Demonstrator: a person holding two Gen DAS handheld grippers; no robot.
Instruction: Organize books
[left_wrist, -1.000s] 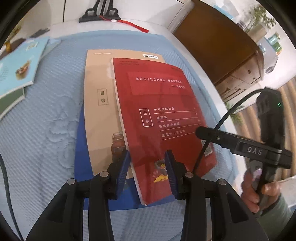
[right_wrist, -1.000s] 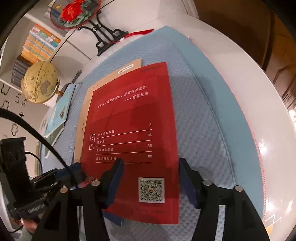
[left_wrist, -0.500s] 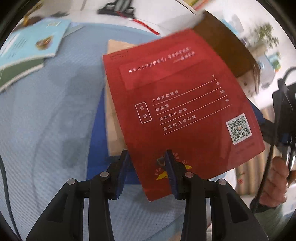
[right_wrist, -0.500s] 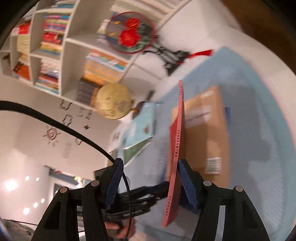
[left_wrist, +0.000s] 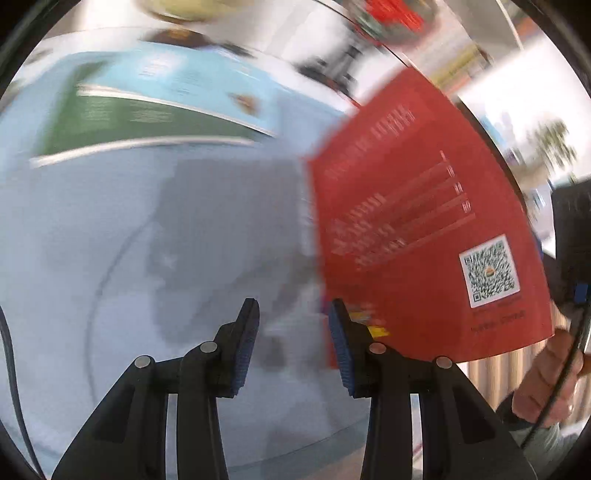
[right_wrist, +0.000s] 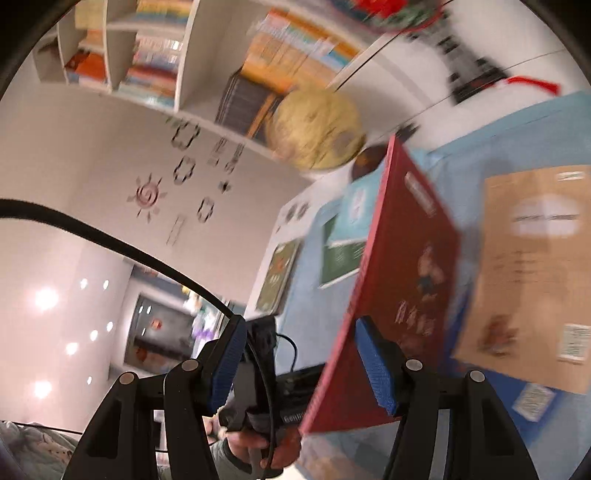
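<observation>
The red book (right_wrist: 406, 258) is tipped up mid-flip, leant on one pad of the half-open right tongs (right_wrist: 299, 328) (unclamped). Nothing is held between the part-open left tongs (left_wrist: 291, 314). A controlled lowering onto a stack is called for next.

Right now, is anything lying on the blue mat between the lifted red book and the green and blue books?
Nothing visible does: the mat looks bare between the red book and the green and blue books, though the picture is blurred.
</observation>
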